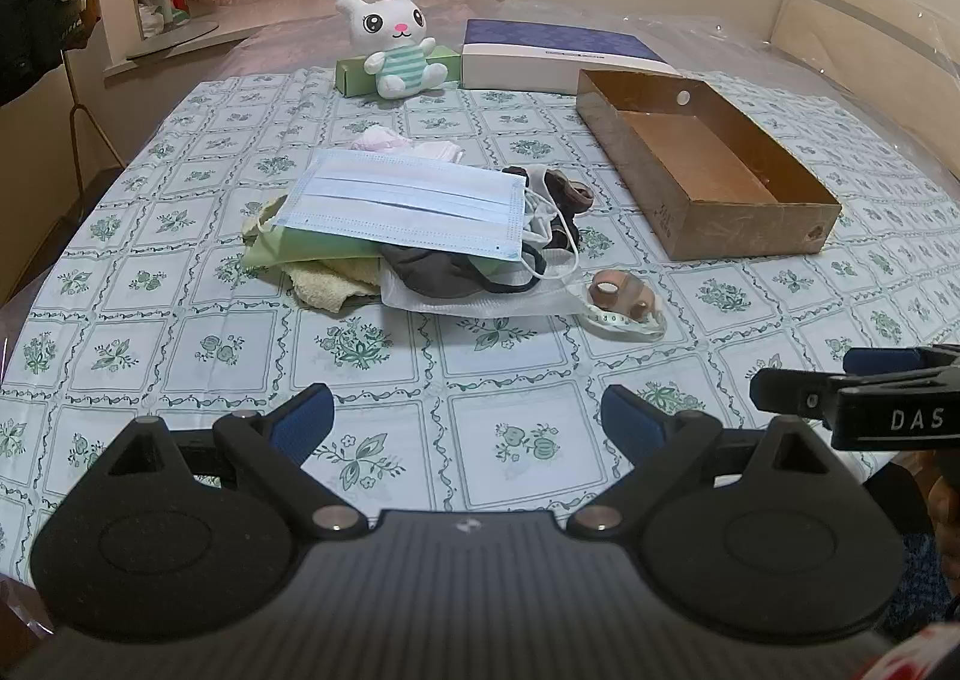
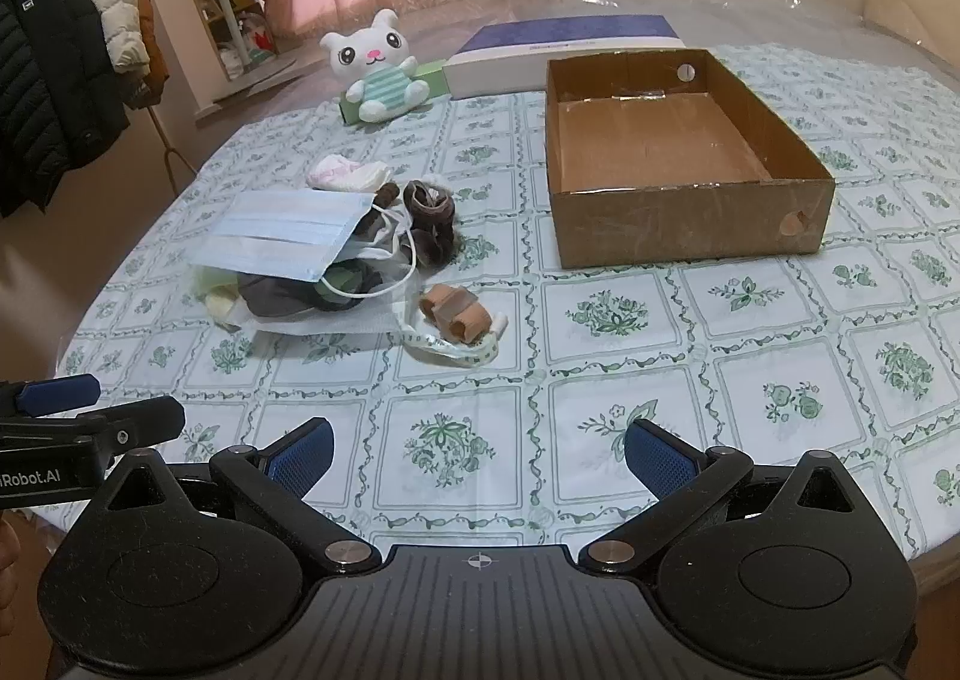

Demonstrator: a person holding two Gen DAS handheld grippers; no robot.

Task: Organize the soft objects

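Tongs on our left gripper [image 1: 467, 421] hang spread and empty at lower centre of the left view; the pale blue pleated face mask [image 1: 405, 203] tops the soft heap straight ahead, its long axis crosswise. Further right, the open brown cardboard box [image 2: 690, 224] sits empty on the tabletop [image 2: 720, 380]. Our right gripper [image 2: 478, 455], likewise spread and empty, is nearer the box, so we judge the left better placed for the mask.

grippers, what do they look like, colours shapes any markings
Both the left gripper and right gripper are matte black, with round pivot housings, silver pins and blue textured fingertip pads. White lettering shows on their sides: "DAS" and "Robot.AI". No cables or sleeves visible.
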